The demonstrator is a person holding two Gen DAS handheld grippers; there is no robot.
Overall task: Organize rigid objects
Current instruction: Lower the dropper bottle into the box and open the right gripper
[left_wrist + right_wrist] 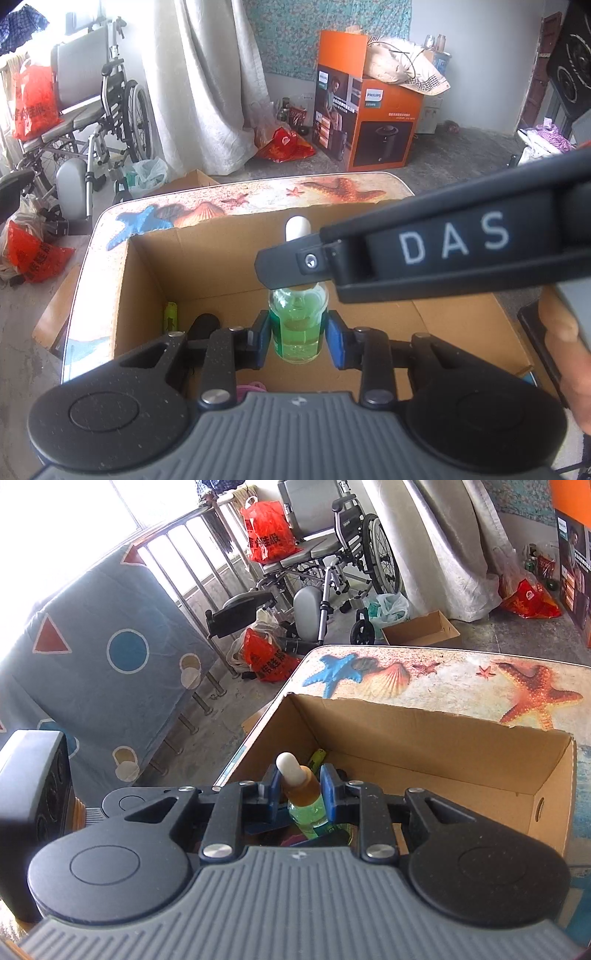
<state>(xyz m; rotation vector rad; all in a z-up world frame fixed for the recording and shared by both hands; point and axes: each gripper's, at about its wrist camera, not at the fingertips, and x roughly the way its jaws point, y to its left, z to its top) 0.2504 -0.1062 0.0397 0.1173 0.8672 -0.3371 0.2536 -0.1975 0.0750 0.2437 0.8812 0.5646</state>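
Clear glass with green liquid in its lower part makes up the dropper bottle (298, 328), a small round-shouldered cylinder topped by an amber collar and a smooth white rubber bulb. In the left wrist view it stands upright at the centre of the frame, over the open cardboard box (147, 280), and the left gripper (297, 341) pinches its glass body between two blue pads, one on each side. The right gripper (298, 788) grips the same bottle higher up: in the right wrist view its blue pads close on the amber collar just under the white bulb, and in the left wrist view its matte black finger crosses in from three o'clock over the bottle's neck, with white lettering on its side. Both tools have speckled black plastic links, bright metal pivot pins and a ribbed grey housing at six o'clock. The box is plain corrugated brown board with a ragged far rim; inside, towards nine o'clock of the bottle, lie a slim yellow-green lighter (170, 315) and a rounded black object (203, 325), which cannot be identified. The box sits on a table (443, 672) with a glossy printed top showing a blue starfish, an orange starfish and a ribbed shell. At eleven o'clock in the left view a wheelchair (99, 107) with metal tubing and spoked wheels stands on the grey floor.
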